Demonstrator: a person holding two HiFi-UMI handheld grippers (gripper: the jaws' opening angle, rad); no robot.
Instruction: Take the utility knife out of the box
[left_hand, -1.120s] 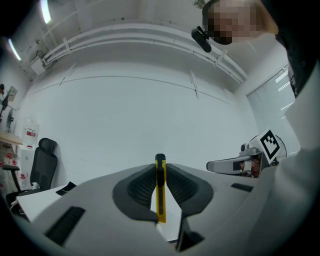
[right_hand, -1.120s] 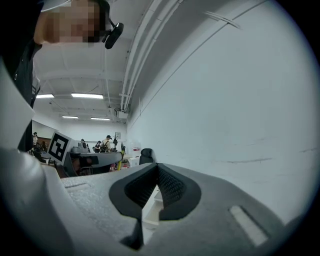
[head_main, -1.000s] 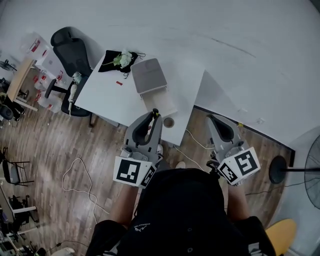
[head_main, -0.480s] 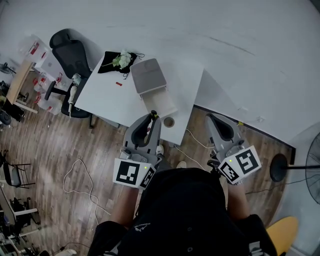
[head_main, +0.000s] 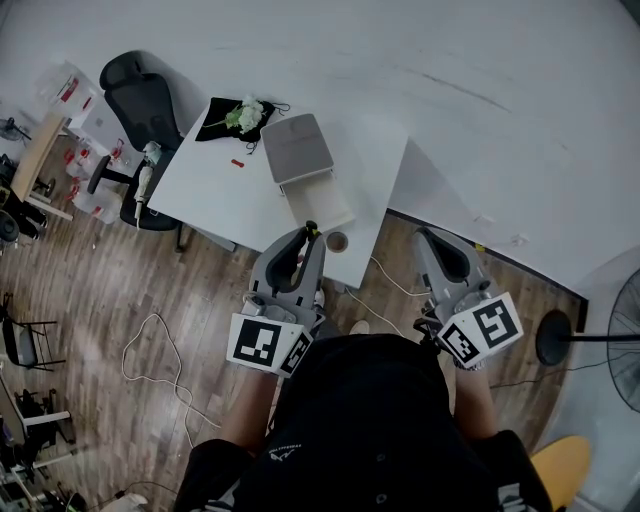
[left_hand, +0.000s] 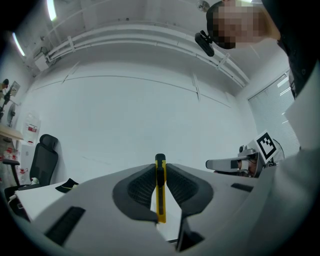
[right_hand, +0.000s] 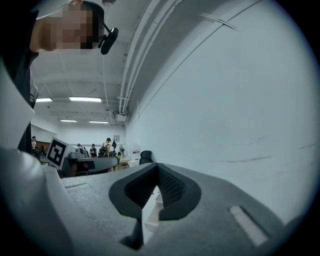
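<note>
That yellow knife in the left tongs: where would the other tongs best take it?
Probably the short black-capped end of the slim yellow utility knife poking past the left tongs; the rest sits between their pads. The shut right tongs would open, come from ahead and pinch its flat sides.

Office-like lab: white table (head_main: 222, 190), swivel chair (head_main: 143, 104), wood floor (head_main: 120, 290), ceiling strip lights (right_hand: 85, 99).

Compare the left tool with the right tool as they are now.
The left tool is clamped on a yellow utility knife; the right tool holds nothing. The left tool's jaws stand apart by the knife's thickness; the right tool's jaws meet at the tips. Both point forward, level.
</note>
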